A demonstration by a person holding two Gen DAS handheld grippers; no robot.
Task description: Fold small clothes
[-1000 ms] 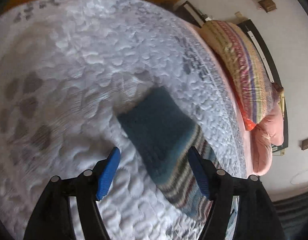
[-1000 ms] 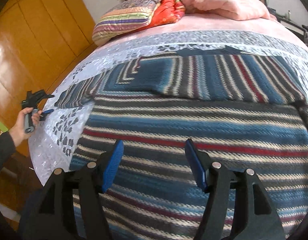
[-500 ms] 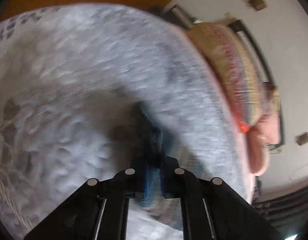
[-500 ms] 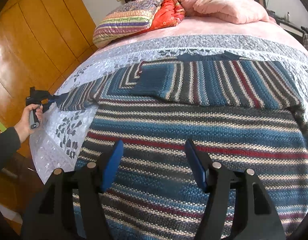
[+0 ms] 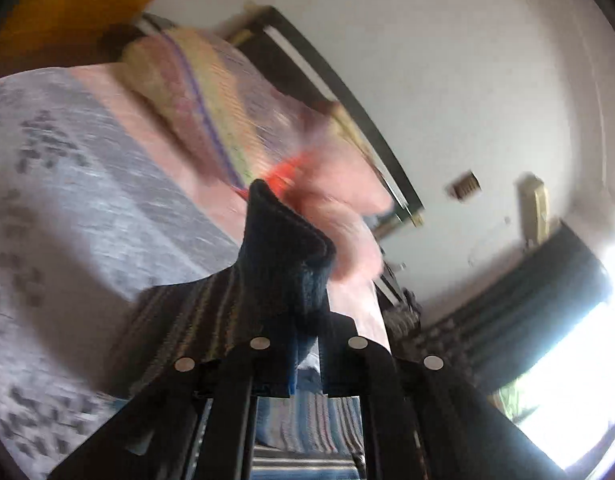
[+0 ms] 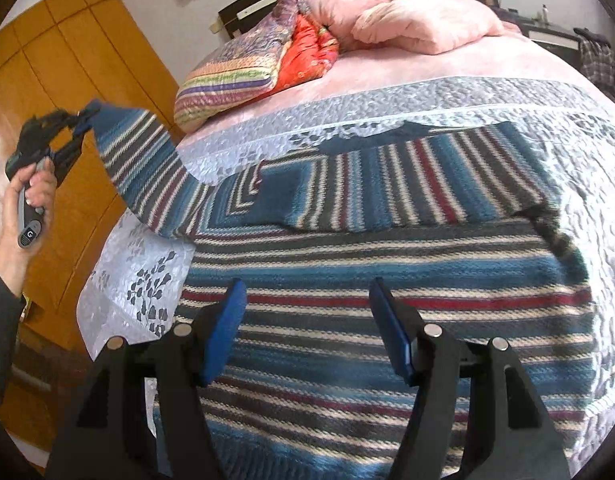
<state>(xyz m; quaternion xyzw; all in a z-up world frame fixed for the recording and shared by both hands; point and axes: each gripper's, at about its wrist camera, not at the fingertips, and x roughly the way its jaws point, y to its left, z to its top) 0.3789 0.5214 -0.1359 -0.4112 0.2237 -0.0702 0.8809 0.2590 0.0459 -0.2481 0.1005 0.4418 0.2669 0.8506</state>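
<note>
A striped knit sweater [image 6: 387, 280] in blue, dark grey, cream and red lies spread on the bed. Its left sleeve [image 6: 139, 168] is lifted off the bed, and my left gripper [image 6: 81, 118] is shut on the cuff, held by a hand at the far left. In the left wrist view the dark blue cuff [image 5: 283, 264] bunches up between the shut fingers of my left gripper [image 5: 303, 356]. My right gripper [image 6: 307, 328] hovers open over the sweater's lower body, nothing between its blue pads. The other sleeve lies folded across the chest.
The silver-grey quilted bedspread [image 6: 427, 96] covers a pink sheet. A striped pillow [image 6: 231, 76], a red cushion [image 6: 311, 52] and pink pillows [image 6: 419, 20] are piled at the headboard. Wooden wardrobe doors [image 6: 67, 64] stand left of the bed. A bright window [image 5: 579, 372] shows at lower right.
My left gripper shut on the sleeve cuff and raised it up off the bed, tilting towards the headboard. The right gripper stayed open over the sweater body.
</note>
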